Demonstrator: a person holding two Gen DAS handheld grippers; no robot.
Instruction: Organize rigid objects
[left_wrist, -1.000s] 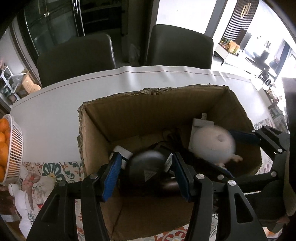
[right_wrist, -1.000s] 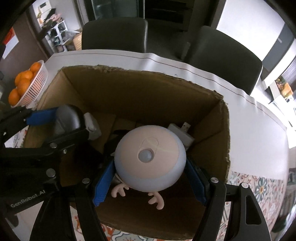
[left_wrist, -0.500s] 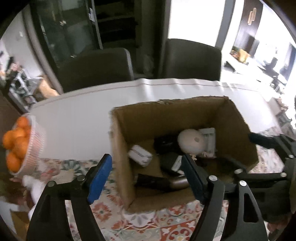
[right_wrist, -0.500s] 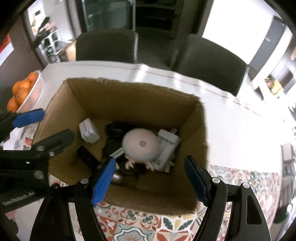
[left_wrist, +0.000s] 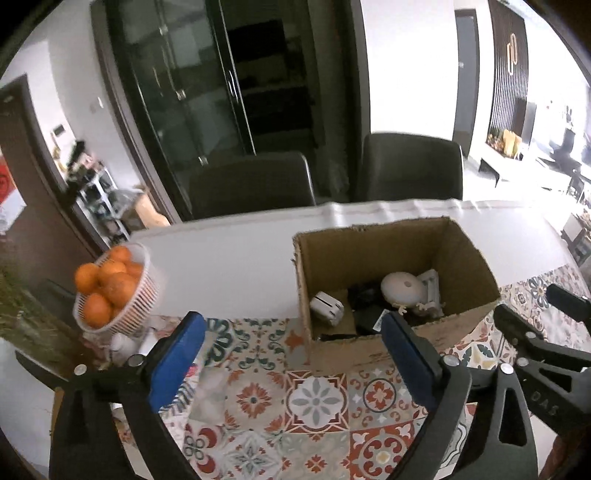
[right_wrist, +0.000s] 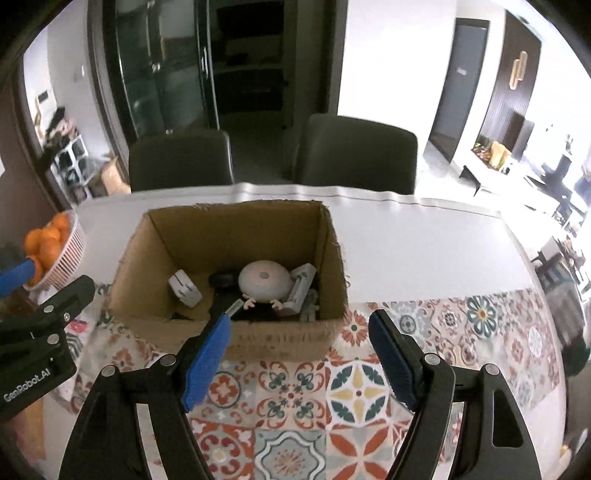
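An open cardboard box (left_wrist: 373, 243) stands on the table; it also shows in the right wrist view (right_wrist: 236, 232). Inside lie a round white toy with small antlers (left_wrist: 402, 288) (right_wrist: 264, 280), a white adapter (left_wrist: 327, 306) (right_wrist: 184, 288), a white plug block (right_wrist: 301, 286) and dark objects (right_wrist: 221, 278). My left gripper (left_wrist: 291, 354) is open and empty, held above the patterned cloth in front of the box. My right gripper (right_wrist: 299, 350) is open and empty, also in front of the box.
A white basket of oranges (left_wrist: 114, 291) stands at the table's left edge; it shows in the right wrist view too (right_wrist: 51, 251). A patterned cloth (right_wrist: 295, 398) covers the near table. Two dark chairs (right_wrist: 184, 162) stand behind the white table (right_wrist: 406, 236).
Both grippers let go of their objects into the box, opened, and pulled back and up. The round toy and the dark object now lie in the box.
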